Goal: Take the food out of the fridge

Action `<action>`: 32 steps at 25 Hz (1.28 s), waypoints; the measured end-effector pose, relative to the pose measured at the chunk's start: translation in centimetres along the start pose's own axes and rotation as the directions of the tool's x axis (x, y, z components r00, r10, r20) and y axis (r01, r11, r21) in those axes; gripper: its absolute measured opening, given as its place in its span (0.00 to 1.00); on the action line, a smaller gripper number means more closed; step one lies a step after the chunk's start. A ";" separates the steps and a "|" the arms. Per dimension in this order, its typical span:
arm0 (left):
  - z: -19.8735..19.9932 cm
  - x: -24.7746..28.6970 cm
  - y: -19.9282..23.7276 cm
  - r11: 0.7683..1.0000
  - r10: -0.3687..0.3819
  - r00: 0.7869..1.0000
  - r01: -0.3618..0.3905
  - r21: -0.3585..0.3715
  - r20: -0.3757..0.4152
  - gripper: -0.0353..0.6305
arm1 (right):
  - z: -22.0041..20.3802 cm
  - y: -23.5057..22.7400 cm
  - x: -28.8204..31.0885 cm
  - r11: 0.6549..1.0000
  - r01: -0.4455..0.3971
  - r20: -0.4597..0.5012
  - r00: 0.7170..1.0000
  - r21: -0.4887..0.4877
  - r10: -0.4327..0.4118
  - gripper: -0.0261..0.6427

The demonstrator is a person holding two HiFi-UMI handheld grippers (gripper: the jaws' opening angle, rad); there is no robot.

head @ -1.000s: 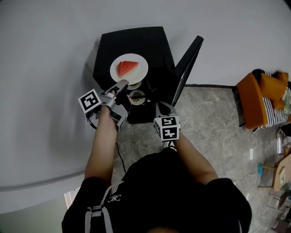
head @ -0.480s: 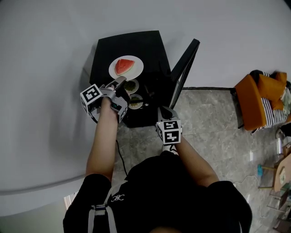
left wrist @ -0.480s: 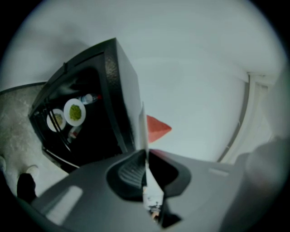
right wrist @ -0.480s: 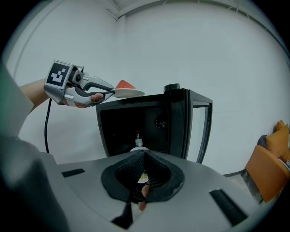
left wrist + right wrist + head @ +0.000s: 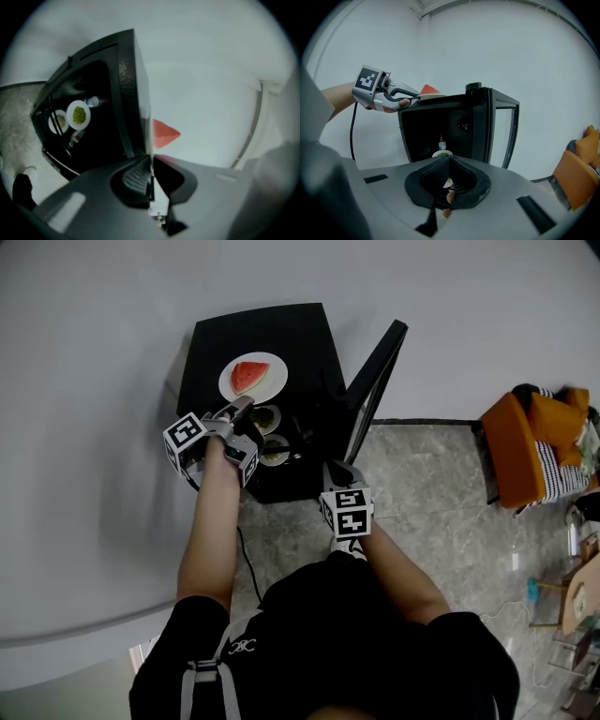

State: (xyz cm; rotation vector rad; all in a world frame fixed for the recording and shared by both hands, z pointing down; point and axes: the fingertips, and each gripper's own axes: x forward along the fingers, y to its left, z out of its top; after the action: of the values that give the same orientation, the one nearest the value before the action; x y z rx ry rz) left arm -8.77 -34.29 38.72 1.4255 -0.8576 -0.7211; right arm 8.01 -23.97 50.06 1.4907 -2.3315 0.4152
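A black mini fridge (image 5: 281, 343) stands against the wall with its door (image 5: 375, 381) swung open. A white plate (image 5: 264, 382) bearing a red watermelon slice (image 5: 246, 374) is level at the front of the fridge top; I cannot tell whether it rests there. My left gripper (image 5: 240, 409) is shut on the plate's near rim (image 5: 151, 157), with the slice (image 5: 164, 133) just beyond. Inside the fridge are two plates of green food (image 5: 269, 418) (image 5: 78, 115) and a small bottle (image 5: 442, 140). My right gripper (image 5: 339, 470) hangs shut and empty before the door (image 5: 506, 131).
A black cable (image 5: 246, 559) runs down the floor at the fridge's front left. An orange seat with striped cloth (image 5: 530, 442) stands at the far right. White wall surrounds the fridge, and grey stone floor (image 5: 431, 493) lies in front.
My left gripper has carried the plate with the watermelon slightly further back and lower over the fridge top. The right gripper has stayed where it was.
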 end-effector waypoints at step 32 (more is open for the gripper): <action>-1.1 -3.0 -0.8 0.989 -0.086 0.996 0.086 0.124 -0.006 0.06 | -0.2 2.0 0.1 1.000 -0.022 -0.009 1.000 -0.005 0.022 0.02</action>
State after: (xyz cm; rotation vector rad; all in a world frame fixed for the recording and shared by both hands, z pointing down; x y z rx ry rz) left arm -9.39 -31.16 37.74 1.5814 -0.8565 -0.7431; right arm 6.16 -23.10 50.17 1.4586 -2.3419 0.4203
